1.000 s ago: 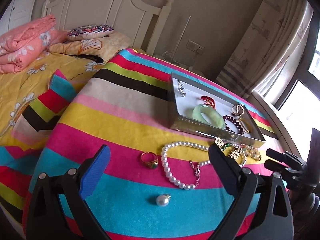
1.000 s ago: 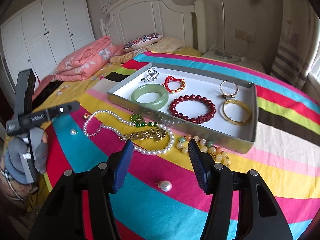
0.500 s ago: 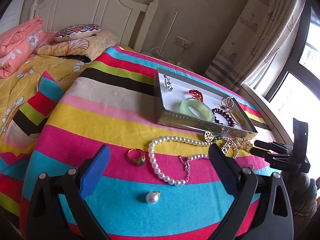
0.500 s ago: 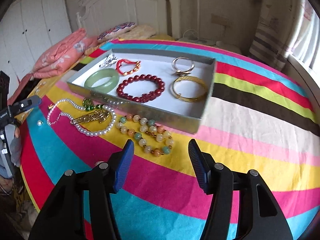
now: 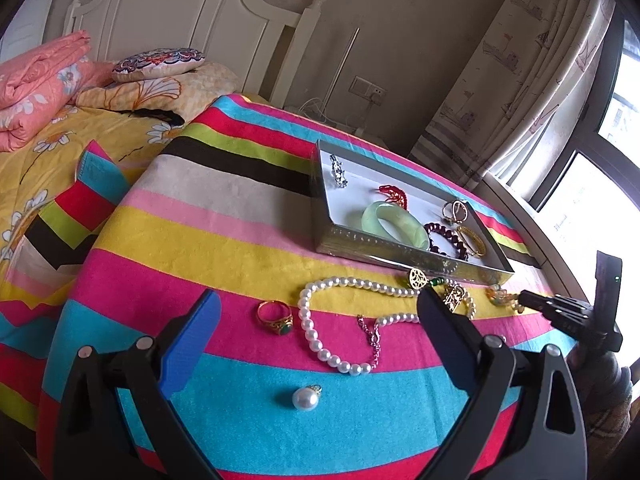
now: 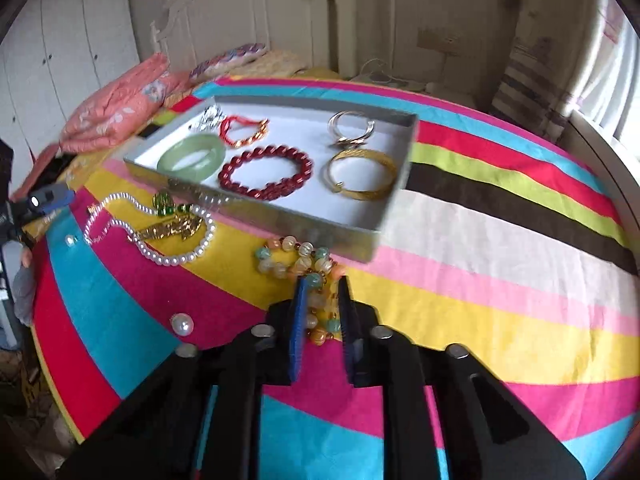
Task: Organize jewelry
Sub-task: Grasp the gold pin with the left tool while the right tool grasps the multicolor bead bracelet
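The limp, light pastel bead bracelet (image 6: pixel 298 264), frame centre, was being pinched by the closing right gripper (image 6: pixel 322 286).

This is a bedroom in a home. A bed (image 5: pixel 120 152) with a white carved headboard (image 5: pixel 192 12) carries a yellow flowered sheet, a folded pink quilt (image 5: pixel 36 84) and a patterned cushion (image 5: pixel 158 62). White wardrobe doors (image 6: pixel 60 60) line one wall, a printed curtain (image 5: pixel 520 80) hangs beside a window (image 5: pixel 592 184), and a wall socket (image 5: pixel 368 88) has cables plugged in.
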A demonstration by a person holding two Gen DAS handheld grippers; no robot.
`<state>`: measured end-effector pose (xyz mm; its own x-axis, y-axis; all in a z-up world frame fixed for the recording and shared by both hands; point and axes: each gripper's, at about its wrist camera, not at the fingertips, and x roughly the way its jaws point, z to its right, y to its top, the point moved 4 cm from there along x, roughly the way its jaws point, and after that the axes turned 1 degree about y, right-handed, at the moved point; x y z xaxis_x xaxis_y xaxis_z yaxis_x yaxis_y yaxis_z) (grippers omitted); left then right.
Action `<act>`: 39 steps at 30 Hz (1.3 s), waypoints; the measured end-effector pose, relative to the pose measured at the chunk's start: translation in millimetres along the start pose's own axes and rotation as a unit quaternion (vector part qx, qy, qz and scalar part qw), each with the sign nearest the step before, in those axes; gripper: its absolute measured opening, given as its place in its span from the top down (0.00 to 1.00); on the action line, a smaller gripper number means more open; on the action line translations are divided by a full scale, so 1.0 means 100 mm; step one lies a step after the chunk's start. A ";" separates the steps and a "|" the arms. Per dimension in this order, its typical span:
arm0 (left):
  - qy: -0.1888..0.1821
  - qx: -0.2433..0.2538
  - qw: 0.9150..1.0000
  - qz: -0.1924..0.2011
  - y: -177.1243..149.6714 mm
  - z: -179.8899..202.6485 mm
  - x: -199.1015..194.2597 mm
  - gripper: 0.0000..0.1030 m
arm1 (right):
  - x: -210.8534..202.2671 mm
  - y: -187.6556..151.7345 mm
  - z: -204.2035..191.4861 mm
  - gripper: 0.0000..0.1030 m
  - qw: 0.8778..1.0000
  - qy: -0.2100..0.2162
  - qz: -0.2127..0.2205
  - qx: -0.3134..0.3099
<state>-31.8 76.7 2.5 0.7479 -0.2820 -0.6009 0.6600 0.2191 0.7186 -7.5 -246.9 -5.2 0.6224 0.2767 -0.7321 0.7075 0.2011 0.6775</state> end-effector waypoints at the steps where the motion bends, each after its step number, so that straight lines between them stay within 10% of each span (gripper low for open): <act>1: 0.000 0.000 1.000 -0.003 0.00 0.00 0.01 0.05 | -0.05 -0.01 0.04 0.92 1.000 -0.005 0.003 0.000; 11: 0.004 0.000 1.000 -0.016 -0.01 -0.01 0.06 0.05 | -0.13 0.09 0.20 0.84 0.999 0.007 0.012 0.037; 16: 0.003 -0.002 1.000 -0.020 -0.02 -0.01 0.07 0.05 | 0.00 0.15 0.15 0.51 0.999 0.019 -0.007 0.026; 21: -0.002 0.002 1.000 -0.022 -0.03 0.00 0.07 0.05 | 0.23 0.03 0.01 0.53 0.999 -0.007 -0.033 -0.037; 24: -0.002 0.007 1.000 -0.018 -0.03 0.02 0.05 0.05 | 0.18 -0.02 0.01 0.81 0.999 -0.006 -0.029 -0.041; 35: -0.028 0.128 0.990 -0.059 -0.18 0.97 0.18 0.06 | -0.31 -0.12 0.07 0.81 0.999 -0.024 0.043 -0.012; 39: -0.035 0.163 0.982 -0.089 -0.20 1.24 0.44 0.23 | -0.53 -0.05 0.09 0.81 0.996 -0.031 0.080 -0.010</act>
<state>-20.9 -55.6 5.6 0.6087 -0.3542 -0.7099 0.7136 -0.1466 0.6850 -41.4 -271.4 29.6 0.7460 0.2485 -0.6179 0.5915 0.1789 0.7862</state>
